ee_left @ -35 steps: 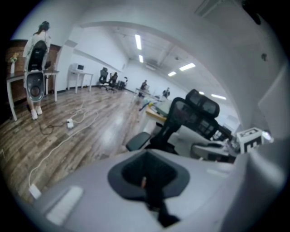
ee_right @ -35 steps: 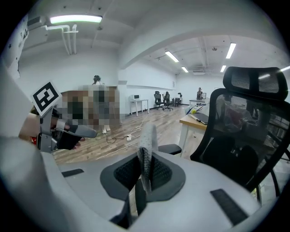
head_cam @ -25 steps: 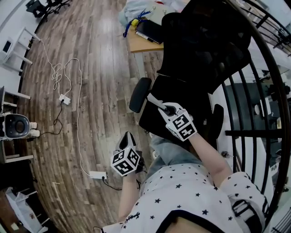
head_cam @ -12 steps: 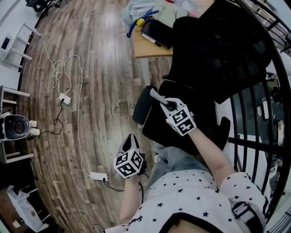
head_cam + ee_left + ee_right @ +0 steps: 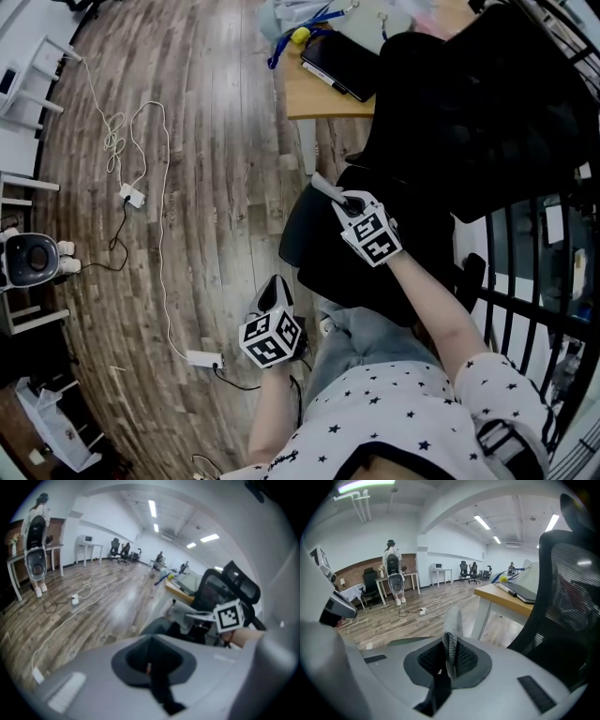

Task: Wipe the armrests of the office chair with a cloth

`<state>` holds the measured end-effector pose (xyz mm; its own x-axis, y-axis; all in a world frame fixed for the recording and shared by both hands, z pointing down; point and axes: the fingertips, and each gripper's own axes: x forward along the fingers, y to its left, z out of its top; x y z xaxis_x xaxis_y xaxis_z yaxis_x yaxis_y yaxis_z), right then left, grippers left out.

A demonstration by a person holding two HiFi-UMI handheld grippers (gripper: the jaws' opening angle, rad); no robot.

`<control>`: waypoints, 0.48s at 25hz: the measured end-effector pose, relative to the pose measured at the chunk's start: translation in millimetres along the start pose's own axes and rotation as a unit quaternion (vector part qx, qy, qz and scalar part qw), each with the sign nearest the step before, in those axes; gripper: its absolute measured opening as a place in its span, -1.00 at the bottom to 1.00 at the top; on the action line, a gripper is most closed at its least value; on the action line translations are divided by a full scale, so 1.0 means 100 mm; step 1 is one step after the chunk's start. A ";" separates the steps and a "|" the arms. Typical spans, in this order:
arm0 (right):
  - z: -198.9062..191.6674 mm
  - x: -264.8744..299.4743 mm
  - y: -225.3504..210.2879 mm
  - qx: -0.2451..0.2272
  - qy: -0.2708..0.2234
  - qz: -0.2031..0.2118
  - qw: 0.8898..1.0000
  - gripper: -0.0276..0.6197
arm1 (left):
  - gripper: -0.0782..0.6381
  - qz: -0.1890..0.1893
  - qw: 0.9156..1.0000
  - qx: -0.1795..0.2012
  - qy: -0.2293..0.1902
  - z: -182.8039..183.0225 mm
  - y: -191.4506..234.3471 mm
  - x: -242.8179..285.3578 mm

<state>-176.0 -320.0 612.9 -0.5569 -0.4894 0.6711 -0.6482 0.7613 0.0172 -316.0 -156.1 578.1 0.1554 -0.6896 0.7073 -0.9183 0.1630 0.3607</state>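
Head view shows the office chair (image 5: 450, 122) off the desk's (image 5: 328, 98) near edge, its armrest (image 5: 292, 239) now reached by the right gripper (image 5: 321, 186), which has edged closer clamping the cloth (image 5: 452, 620), so wiping looks imminent; the left gripper (image 5: 274, 287) hangs closed, empty.

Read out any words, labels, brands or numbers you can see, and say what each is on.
No readable text anywhere.
Left cube, right cube: square marker patterns only, no letters or numbers.
Laptop: any print too small to read.
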 end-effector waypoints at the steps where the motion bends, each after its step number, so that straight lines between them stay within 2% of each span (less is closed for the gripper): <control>1: -0.01 0.05 -0.03 0.000 0.004 -0.003 1.000 -0.83 | -0.76 0.000 1.000 0.000 0.003 -0.01 0.01 0.03; 12: -0.13 0.54 -0.23 -0.011 0.038 -0.007 0.999 -0.83 | -0.76 0.004 1.000 -0.007 0.019 0.01 0.09 0.29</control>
<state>-183.9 -358.3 658.5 -0.5065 -0.4667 0.7250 -0.6431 0.7646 0.0429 -320.4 -175.7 601.3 0.1628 -0.6612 0.7323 -0.9140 0.1785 0.3644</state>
